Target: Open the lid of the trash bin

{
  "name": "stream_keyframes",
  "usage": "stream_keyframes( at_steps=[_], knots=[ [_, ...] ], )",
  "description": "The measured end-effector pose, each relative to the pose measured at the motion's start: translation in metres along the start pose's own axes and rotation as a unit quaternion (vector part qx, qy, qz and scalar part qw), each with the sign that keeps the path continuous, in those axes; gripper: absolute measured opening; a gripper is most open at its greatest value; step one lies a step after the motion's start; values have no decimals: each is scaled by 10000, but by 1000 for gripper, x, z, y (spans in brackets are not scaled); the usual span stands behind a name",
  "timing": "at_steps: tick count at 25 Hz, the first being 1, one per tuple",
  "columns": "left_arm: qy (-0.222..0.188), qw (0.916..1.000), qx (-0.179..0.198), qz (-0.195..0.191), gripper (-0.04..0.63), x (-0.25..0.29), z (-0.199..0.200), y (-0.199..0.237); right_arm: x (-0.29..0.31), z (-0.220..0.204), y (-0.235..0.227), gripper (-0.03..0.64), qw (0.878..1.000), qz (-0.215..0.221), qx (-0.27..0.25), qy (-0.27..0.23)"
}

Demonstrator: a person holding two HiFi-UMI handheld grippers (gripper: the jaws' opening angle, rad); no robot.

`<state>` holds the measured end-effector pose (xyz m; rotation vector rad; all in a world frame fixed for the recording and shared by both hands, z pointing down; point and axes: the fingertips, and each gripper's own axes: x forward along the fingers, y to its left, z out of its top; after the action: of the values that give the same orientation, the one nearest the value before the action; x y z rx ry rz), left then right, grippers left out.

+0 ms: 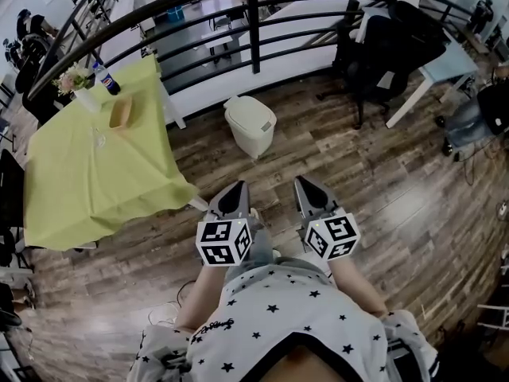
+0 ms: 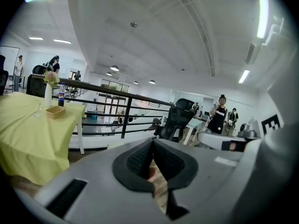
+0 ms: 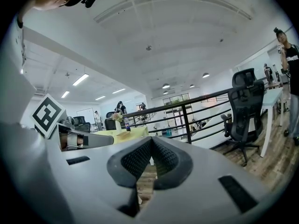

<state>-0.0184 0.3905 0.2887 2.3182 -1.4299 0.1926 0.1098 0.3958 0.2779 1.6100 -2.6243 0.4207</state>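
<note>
A white trash bin (image 1: 250,124) stands on the wooden floor below the black railing, and its lid is down. Both grippers are held close to the person's body, well short of the bin, and point toward it. The left gripper (image 1: 237,186) is shut with nothing in it, and so is the right gripper (image 1: 305,182), a short gap to its right. In the left gripper view the dark pads (image 2: 140,158) meet at the left gripper's (image 2: 152,143) tip. The right gripper view shows the same for the right gripper (image 3: 152,142). Neither gripper view shows the bin.
A table with a yellow-green cloth (image 1: 95,165) stands at the left and carries a vase, a bottle, a glass and a small basket (image 1: 121,112). The curved black railing (image 1: 253,24) runs behind the bin. A black office chair (image 1: 380,48) and a white desk (image 1: 433,70) are at the right. People stand in the distance.
</note>
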Motion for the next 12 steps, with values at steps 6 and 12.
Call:
stream_keyframes(
  at_steps=[6, 12],
  knots=[
    [-75, 9999, 9, 140, 11, 28, 10, 10, 21, 5, -21, -6, 10000, 11, 17, 5],
    [-120, 9998, 8, 157, 11, 64, 25, 25, 52, 15, -40, -6, 9999, 24, -101, 36]
  ],
)
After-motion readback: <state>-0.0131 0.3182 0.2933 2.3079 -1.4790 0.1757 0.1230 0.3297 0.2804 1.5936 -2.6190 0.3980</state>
